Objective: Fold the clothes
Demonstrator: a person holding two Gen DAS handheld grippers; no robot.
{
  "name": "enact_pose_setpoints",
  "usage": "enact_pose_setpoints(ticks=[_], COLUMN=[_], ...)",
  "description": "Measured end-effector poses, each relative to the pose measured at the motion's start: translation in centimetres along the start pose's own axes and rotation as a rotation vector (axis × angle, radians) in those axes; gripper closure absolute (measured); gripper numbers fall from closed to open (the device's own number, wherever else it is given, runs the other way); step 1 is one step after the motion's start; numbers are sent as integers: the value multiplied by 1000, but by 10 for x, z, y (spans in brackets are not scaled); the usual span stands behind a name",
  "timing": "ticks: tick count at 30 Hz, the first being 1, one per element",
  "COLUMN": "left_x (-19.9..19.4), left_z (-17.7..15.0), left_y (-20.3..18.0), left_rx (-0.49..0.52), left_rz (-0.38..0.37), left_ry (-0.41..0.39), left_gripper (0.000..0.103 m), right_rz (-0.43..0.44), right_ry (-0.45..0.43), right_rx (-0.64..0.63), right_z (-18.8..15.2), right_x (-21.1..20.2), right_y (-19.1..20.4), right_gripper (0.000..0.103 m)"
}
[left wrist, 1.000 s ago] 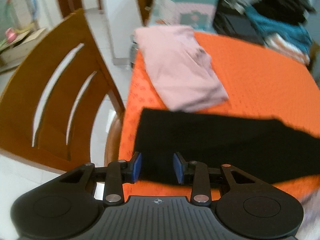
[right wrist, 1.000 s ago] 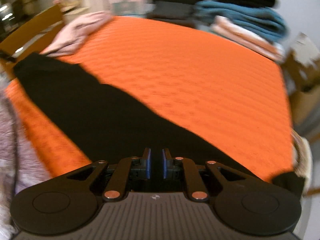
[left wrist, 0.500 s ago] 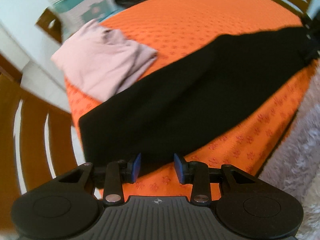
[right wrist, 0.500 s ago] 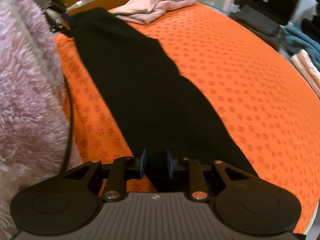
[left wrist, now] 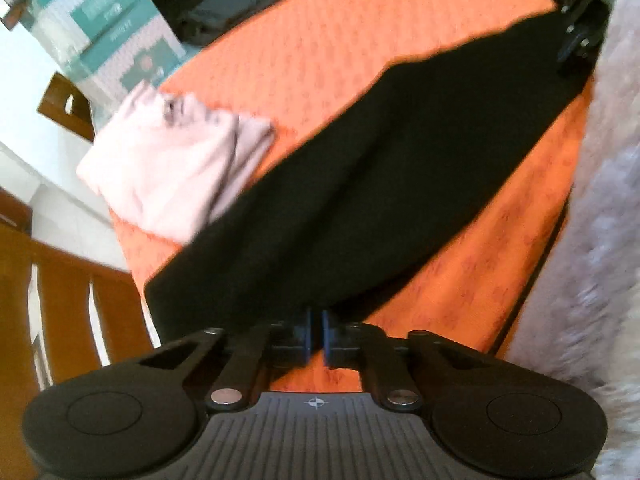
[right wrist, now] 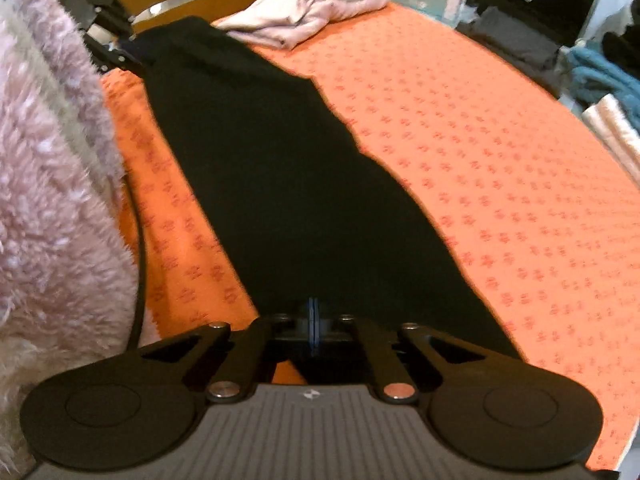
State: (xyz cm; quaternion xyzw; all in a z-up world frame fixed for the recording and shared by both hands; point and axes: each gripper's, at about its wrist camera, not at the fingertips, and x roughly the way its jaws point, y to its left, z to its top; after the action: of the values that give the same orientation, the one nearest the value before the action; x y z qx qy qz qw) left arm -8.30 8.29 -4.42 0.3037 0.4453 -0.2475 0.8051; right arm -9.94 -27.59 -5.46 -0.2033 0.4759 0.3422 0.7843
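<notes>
A long black garment lies stretched flat along the near side of the orange patterned tablecloth. My left gripper is shut on its near edge at one end, the blue pads pinched on a thin fold of black cloth. At the other end my right gripper is shut on the black garment, pads pressed together over the cloth. Each gripper shows small in the other's view: the right gripper at the far end, the left gripper beside the chair.
A folded pale pink garment lies at the table corner, touching the black one. A wooden chair stands by that corner. A person's fluffy pink sleeve fills one side. Stacked clothes and boxes sit beyond the table.
Both grippers went from open to shut on the black garment's ends. The left view rolled and came down closer to the cloth edge; the right shifted slightly.
</notes>
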Motion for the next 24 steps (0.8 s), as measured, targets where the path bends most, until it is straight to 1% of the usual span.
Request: enact_pose_setpoints(ticks=[6, 11, 13, 17, 18, 20, 23, 24], left_x=[-24, -33, -32, -26, -25, -24, -22, -21], left_z=[18, 43, 55, 77, 81, 88, 95, 97], left_y=[24, 47, 56, 72, 76, 80, 84, 85], left_rx=[-107, -186, -215, -262, -271, -276, -290, -296], left_rz=[13, 43, 53, 68, 71, 85, 95, 98], left_ry=[-113, -196, -217, -246, -250, -256, -254, -253], left_gripper=[99, 99, 99, 99, 99, 99, 99, 99], right_rz=[-96, -211, -246, -286, -283, -239, -136, -97], right_ry=[-94, -169, -187, -201, -199, -184, -158, -151], right_rx=[25, 36, 41, 45, 48, 46, 41, 38], right_z=[14, 32, 41, 55, 59, 62, 63, 62], right_x=[-30, -46, -50, -56, -56, -56, -52, -50], right_y=[-20, -46, -57, -77, -82, -87, -80, -76], right_gripper=[102, 102, 102, 102, 102, 102, 101, 99])
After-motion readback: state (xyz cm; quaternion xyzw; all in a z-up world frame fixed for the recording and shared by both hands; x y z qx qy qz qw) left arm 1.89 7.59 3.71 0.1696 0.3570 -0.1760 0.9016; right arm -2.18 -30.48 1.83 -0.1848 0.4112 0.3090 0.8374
